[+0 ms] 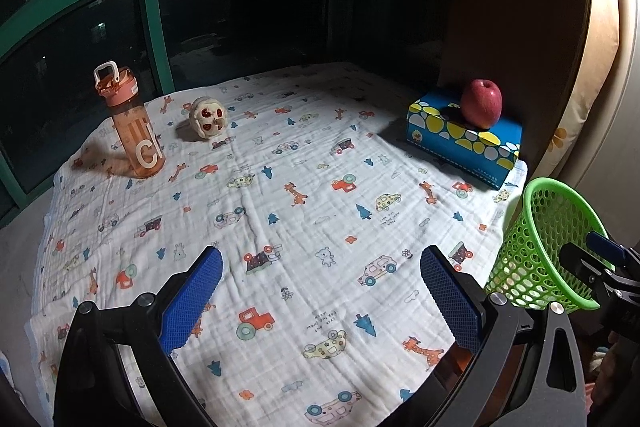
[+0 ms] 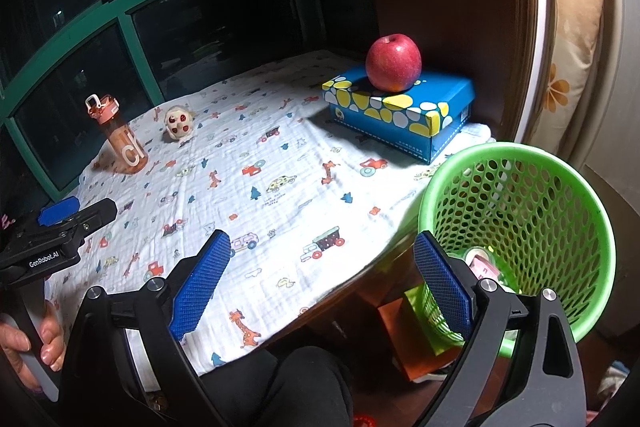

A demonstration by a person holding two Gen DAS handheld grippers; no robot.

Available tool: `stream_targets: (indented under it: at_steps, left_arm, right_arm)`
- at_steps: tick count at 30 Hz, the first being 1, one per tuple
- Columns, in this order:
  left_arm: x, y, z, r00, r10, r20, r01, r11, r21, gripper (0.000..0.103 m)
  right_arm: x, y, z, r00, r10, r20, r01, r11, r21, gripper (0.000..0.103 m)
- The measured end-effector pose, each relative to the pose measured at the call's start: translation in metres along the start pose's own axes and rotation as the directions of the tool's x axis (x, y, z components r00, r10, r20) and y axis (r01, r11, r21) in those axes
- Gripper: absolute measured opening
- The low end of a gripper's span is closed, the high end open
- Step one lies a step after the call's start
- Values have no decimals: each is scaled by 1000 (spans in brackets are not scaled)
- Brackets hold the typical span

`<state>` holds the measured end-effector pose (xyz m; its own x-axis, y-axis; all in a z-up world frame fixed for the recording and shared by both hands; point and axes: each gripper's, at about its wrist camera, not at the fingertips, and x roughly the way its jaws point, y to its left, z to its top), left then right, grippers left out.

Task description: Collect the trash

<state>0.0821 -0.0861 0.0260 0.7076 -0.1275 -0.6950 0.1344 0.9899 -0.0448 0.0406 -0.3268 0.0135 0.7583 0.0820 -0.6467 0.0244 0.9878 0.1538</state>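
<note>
Both jaws wide apart, holding nothing: left gripper [image 1: 320, 291] over the picture cloth [image 1: 280, 187], right gripper [image 2: 322, 291] at the cloth's edge. Just right of the right jaws, a green basket [image 2: 532, 167] with some trash [image 2: 482, 265] already down inside. Farther ahead, an apple [image 2: 394, 63] on a blue box [image 2: 404, 115]. Far ahead on the left, a pink bottle [image 1: 132, 123] and a small toy [image 1: 208, 117]. No loose trash left on the cloth, so probably nearly done.
</note>
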Motion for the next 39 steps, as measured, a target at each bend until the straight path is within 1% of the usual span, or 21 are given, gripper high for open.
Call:
stream_targets:
  at_steps: [15,23,39]
  left_arm:
    - [0,-2,-3,1000,7,-5,-6,1000,5,96]
    - [-1,-3,-3,1000,17,4,-17,1000,13,96]
    - [1,-3,-4,1000,2,-6,-2,1000,-4,96]
  right_arm:
    - [1,0,-1,1000,3,-1,-3,1000,1,92]
    - [2,1,-1,1000,5,-1,-5,1000,0,92]
    - [2,2,-2,1000,13,-3,-13,1000,1,92]
